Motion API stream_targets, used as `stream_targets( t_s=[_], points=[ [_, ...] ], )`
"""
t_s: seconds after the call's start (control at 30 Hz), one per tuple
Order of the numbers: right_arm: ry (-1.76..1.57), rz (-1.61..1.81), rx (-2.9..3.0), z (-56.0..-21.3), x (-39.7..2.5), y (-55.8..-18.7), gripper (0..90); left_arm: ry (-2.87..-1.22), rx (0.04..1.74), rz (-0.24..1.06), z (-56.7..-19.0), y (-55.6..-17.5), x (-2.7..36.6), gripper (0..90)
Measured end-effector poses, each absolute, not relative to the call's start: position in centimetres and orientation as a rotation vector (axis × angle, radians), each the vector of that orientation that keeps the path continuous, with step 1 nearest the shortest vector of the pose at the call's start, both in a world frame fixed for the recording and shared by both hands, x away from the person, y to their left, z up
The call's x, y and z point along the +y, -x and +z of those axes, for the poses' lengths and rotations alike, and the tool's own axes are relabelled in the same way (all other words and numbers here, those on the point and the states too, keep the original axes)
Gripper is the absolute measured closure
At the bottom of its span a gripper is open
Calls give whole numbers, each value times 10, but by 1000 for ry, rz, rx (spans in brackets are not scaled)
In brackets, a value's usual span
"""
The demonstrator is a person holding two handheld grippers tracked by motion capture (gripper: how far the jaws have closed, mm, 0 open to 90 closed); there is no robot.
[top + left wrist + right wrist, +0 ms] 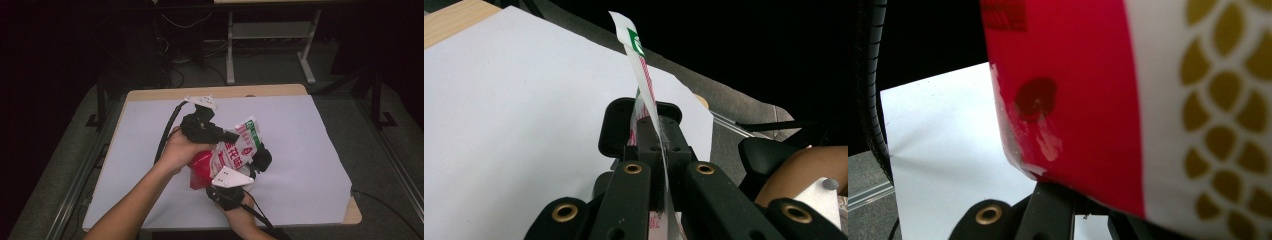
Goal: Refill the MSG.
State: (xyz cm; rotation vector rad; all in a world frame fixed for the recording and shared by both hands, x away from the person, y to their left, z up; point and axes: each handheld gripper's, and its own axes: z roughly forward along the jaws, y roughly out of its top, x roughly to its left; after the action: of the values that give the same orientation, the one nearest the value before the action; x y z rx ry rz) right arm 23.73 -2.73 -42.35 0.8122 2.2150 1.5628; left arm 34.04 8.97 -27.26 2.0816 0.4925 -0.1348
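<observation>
A snack bag (235, 152), red at the bottom and white with a green corner at the top, hangs above the middle of the table between both grippers. My left gripper (231, 135) comes in from the left and is shut on the bag's upper edge. In the left gripper view that thin edge (644, 75) stands up between the closed jaws (657, 129). My right gripper (261, 159) reaches up from the front and is shut on the bag's lower right side. In the right gripper view the bag's red and gold-patterned face (1088, 100) hides the jaw tips.
A white sheet (150, 130) covers the wooden table (225, 91). Both forearms enter from the bottom edge. Beyond the table stand a metal frame (230, 50) and loose cables on a grey floor. Dark space surrounds the table.
</observation>
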Motion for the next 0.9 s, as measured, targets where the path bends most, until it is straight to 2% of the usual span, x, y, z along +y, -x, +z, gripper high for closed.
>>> stream_targets(
  t_s=[0.9],
  points=[
    [-822, 1569, 2219, -424, -27, -238, 900, -2094, 492, -135, -273, -341, 88, 900]
  ],
)
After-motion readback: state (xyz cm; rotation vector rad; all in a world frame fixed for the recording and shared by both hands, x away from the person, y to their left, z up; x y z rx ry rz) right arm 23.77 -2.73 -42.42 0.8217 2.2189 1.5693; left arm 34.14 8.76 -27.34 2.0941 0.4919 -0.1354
